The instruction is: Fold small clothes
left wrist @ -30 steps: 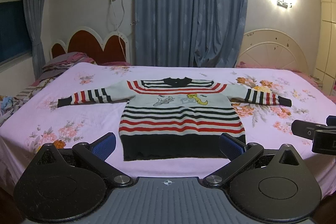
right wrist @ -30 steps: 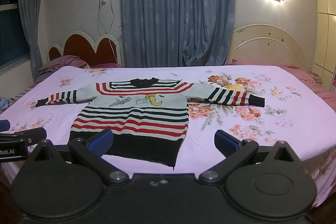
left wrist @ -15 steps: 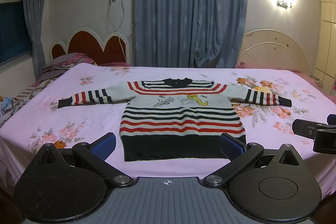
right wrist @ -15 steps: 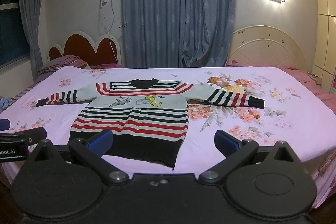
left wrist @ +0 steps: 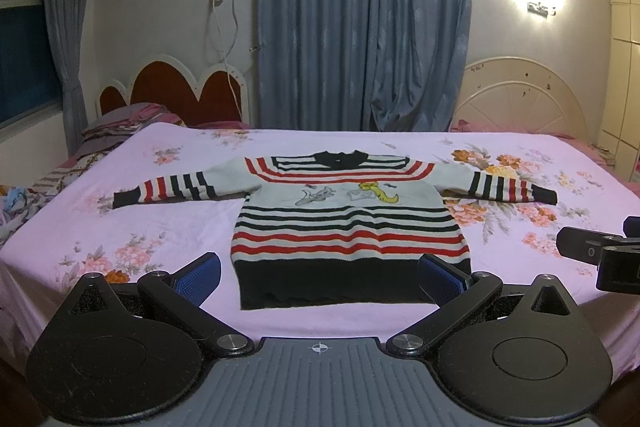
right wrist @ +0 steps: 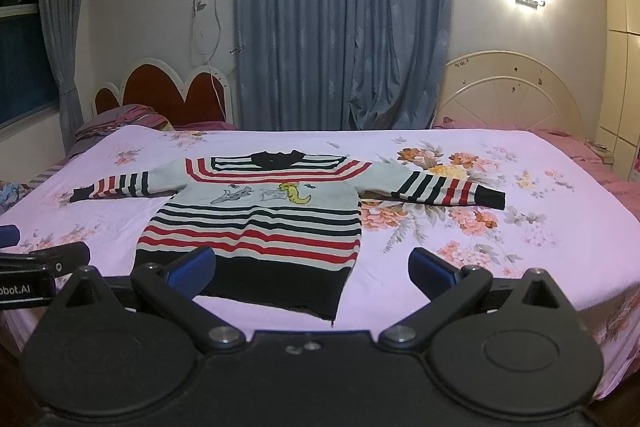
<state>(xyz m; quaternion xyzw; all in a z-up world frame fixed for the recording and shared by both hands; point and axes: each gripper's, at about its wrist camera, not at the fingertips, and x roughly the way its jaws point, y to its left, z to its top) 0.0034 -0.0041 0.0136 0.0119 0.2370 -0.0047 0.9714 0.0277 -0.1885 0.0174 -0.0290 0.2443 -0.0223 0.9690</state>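
Sweater (left wrist: 348, 227) flat on bed (left wrist: 160, 227), unmoved; left claw (left wrist: 320, 273), right claw (right wrist: 310, 269) still wide open, empty.

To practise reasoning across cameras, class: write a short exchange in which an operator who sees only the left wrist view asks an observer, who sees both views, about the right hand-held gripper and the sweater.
Operator: My left wrist view shows only a sliver of the right hand-held gripper. Is it open?
Observer: Yes. The right hand-held gripper is wide open and holds nothing.
Operator: Where does it point?
Observer: At the sweater's right hem corner and the floral sheet beside it, without touching either.
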